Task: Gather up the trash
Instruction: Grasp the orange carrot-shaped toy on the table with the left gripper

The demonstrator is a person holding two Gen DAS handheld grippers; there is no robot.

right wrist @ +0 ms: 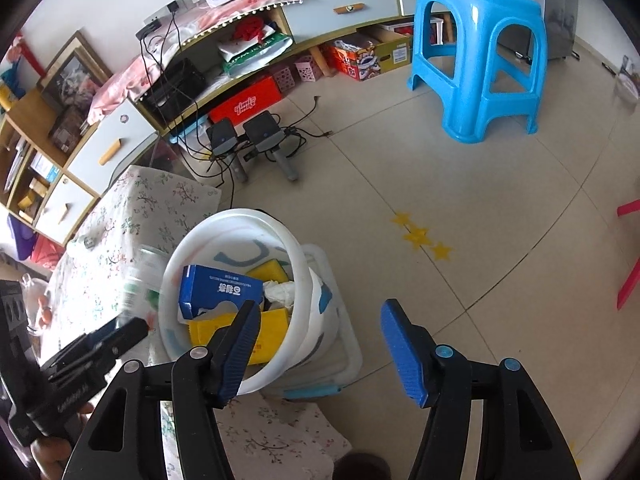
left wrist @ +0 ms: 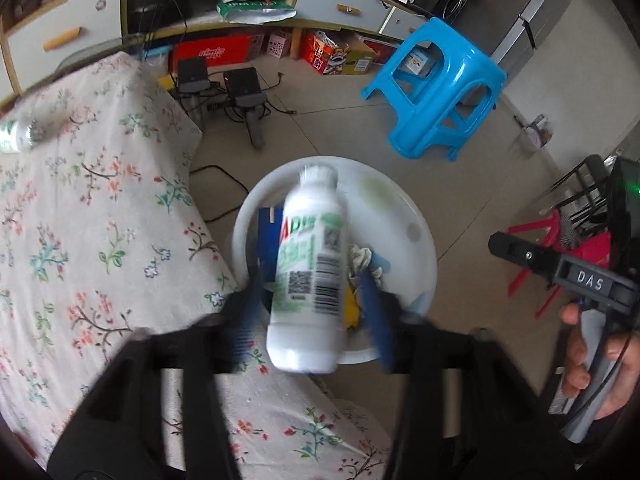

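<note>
My left gripper (left wrist: 314, 312) is shut on a white plastic bottle (left wrist: 308, 268) with a green label and holds it above a white bin (left wrist: 420, 240). The bin holds a blue box (right wrist: 216, 292), yellow packaging (right wrist: 272, 326) and crumpled tissue (right wrist: 280, 292). In the right wrist view the bin's rim (right wrist: 296, 248) stands beside the flowered tablecloth (right wrist: 100, 280). My right gripper (right wrist: 320, 340) is open and empty, just right of the bin. The bottle shows blurred in the right wrist view (right wrist: 138, 284), at the bin's left edge.
A clear plastic bottle (left wrist: 20, 134) lies on the tablecloth (left wrist: 80, 220) at the far left. A blue plastic stool (left wrist: 440, 92) stands on the tiled floor. Two black speakers (right wrist: 244, 138) with cables sit in front of a low cabinet (right wrist: 120, 140). Red stool legs (right wrist: 628, 264) are at the right.
</note>
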